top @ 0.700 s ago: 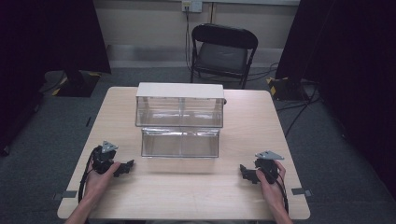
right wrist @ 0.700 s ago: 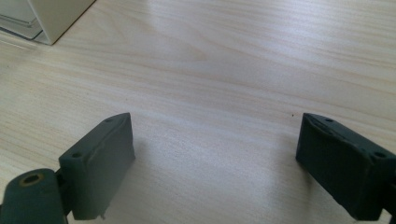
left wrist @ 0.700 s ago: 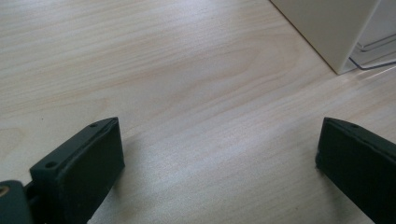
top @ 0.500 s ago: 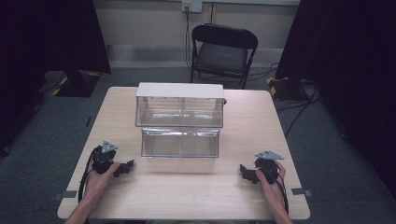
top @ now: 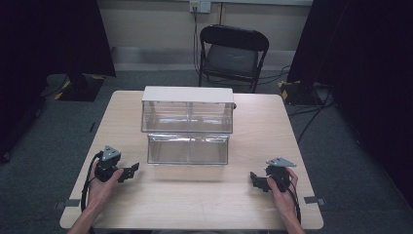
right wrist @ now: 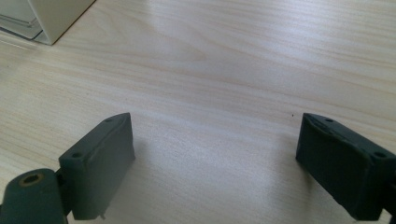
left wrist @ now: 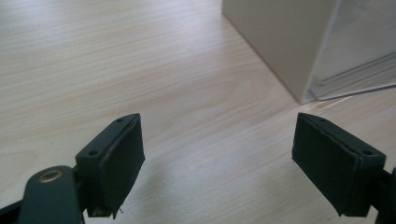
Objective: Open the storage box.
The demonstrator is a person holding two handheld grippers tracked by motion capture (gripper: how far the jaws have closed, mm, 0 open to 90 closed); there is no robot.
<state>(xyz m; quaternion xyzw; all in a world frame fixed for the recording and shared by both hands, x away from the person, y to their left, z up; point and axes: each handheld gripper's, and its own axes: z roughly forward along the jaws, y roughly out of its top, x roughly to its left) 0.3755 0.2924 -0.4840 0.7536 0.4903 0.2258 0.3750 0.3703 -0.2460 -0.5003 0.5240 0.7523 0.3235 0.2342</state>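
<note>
A clear plastic two-tier cabinet [top: 187,127] with a white top stands in the middle of the light wooden table [top: 195,195]; its lower drawer juts forward. My left gripper [top: 130,171] rests on the table near the front left, a little left of the cabinet, held by a hand. Its jaws are wide apart over bare wood [left wrist: 217,158], with the cabinet's corner [left wrist: 299,46] ahead at the upper right. My right gripper [top: 255,178] rests near the front right, open too, with nothing between its fingers [right wrist: 215,168]. The cabinet's corner [right wrist: 46,18] shows at that view's upper left.
A black folding chair [top: 230,53] stands behind the table's far edge. Cables [top: 311,112] trail on the grey carpet to the right. Bits of tape [top: 311,200] mark the table's front corners. Dark curtains hang on both sides.
</note>
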